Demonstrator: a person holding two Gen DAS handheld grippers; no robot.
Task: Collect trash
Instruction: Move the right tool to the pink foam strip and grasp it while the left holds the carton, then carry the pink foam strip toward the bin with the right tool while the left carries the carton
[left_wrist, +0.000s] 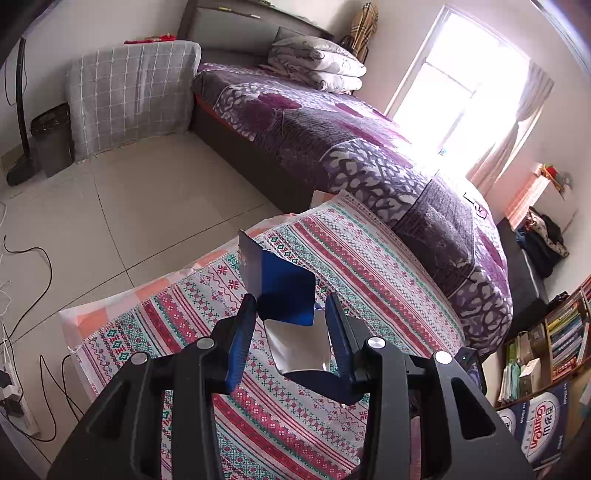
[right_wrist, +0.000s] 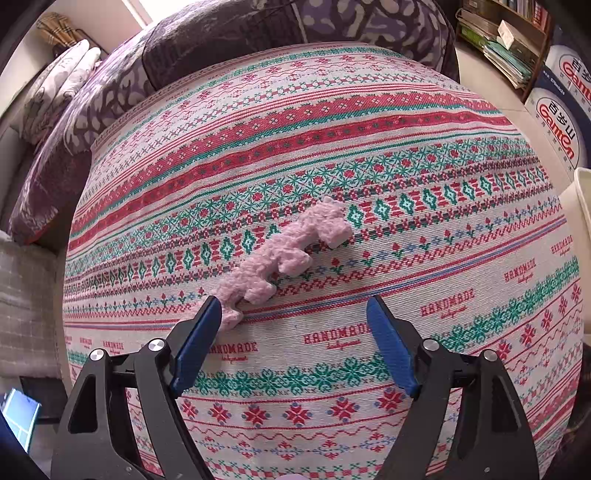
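In the left wrist view my left gripper (left_wrist: 292, 299) is shut on a crumpled blue foil wrapper (left_wrist: 284, 284), whose silver inside (left_wrist: 299, 347) shows below the fingers. It hangs above the red and green patterned cloth (left_wrist: 369, 258). In the right wrist view a long pink foam scrap (right_wrist: 280, 254) lies diagonally on the same cloth (right_wrist: 332, 129). My right gripper (right_wrist: 294, 300) points down at the cloth with its jaws wide apart. Its left fingertip (right_wrist: 210, 314) covers the foam's lower end, and nothing lies between the pads.
A bed with a purple quilt (left_wrist: 332, 140) borders the cloth's far side. On the tiled floor are a black bin (left_wrist: 51, 136) and loose cables (left_wrist: 37, 258). A bookshelf (left_wrist: 565, 332) and printed cartons (right_wrist: 557, 110) stand at the right, beside a cream container rim (right_wrist: 581, 206).
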